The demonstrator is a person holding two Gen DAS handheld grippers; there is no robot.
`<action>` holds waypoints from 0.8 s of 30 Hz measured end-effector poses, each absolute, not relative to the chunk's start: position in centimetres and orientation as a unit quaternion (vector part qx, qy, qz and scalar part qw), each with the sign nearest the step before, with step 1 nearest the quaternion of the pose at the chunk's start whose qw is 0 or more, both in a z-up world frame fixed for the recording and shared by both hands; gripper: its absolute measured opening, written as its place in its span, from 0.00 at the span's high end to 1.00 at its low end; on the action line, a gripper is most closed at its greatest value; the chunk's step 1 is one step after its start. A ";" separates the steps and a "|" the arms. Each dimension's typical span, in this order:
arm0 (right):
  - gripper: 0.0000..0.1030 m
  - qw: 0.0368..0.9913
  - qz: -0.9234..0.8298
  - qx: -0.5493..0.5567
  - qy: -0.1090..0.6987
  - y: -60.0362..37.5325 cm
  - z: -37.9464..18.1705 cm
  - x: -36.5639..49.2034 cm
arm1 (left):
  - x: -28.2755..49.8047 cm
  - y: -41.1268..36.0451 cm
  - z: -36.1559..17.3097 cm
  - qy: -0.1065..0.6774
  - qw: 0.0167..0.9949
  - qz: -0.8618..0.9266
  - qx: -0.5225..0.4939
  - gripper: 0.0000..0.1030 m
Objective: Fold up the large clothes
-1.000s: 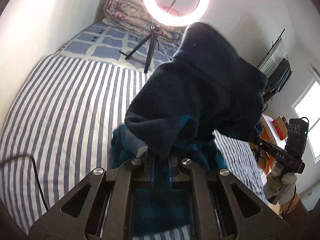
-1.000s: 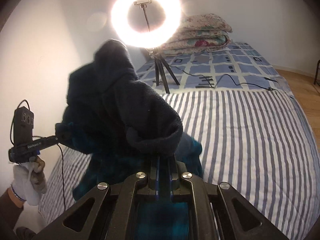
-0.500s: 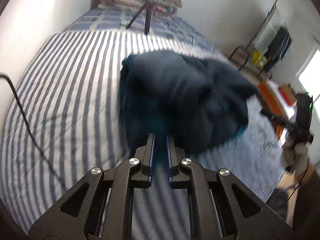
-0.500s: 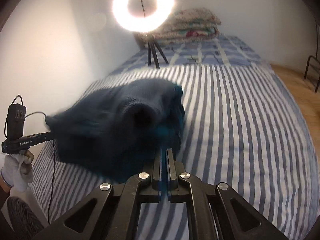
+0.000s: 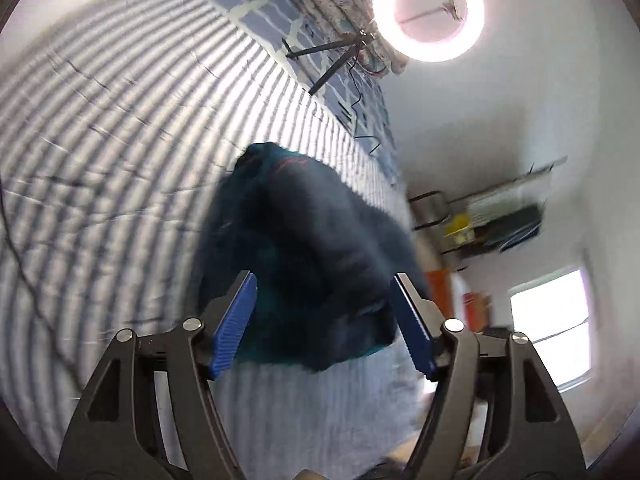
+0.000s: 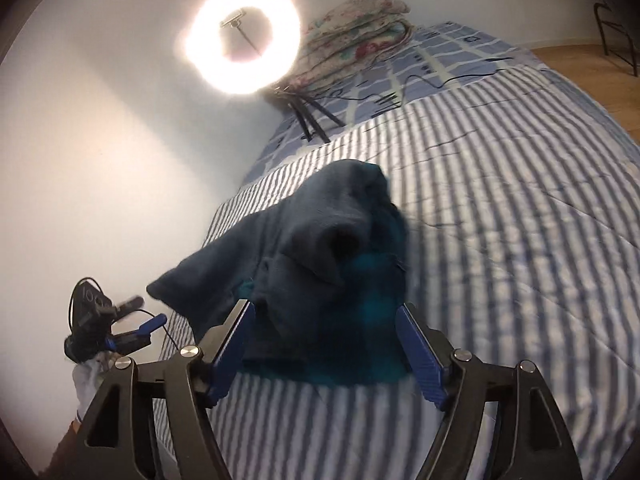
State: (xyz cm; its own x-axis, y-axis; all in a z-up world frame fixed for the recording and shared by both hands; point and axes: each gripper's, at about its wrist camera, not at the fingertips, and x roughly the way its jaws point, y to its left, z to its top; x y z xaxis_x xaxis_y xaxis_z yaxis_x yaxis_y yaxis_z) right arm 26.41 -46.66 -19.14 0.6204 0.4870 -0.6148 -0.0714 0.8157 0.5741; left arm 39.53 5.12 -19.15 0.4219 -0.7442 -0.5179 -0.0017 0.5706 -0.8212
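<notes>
Both grippers, left (image 5: 322, 322) and right (image 6: 324, 354), hang spread wide, grasping nothing. Between their blue pads lies a bunched dark navy fleece garment (image 6: 320, 264) on the blue-and-white striped bed (image 6: 500, 220).

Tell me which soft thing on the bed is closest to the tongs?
The dark blue fleece garment, lying just beyond the open right tongs. The folded floral quilt sits far off against the wall.

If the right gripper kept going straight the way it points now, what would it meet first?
Most likely the dark navy fleece garment lying bunched on the blue-and-white striped bedsheet. It sits directly ahead between the open right gripper fingers, though depth is unclear.
</notes>
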 end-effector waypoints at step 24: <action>0.99 0.813 0.182 0.319 0.452 -45.4 -20.7 20.7 | 37.5 2.1 -20.9 0.536 0.790 -0.212 -0.208 0.93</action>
State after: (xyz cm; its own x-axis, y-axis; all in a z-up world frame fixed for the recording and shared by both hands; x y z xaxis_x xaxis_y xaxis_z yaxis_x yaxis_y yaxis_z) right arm 20.65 -45.37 -20.70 0.5248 0.5838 -0.6195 -0.0067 0.7306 0.6828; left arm 37.54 2.09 -20.92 0.3359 -0.5577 -0.7590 0.1123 0.8238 -0.5556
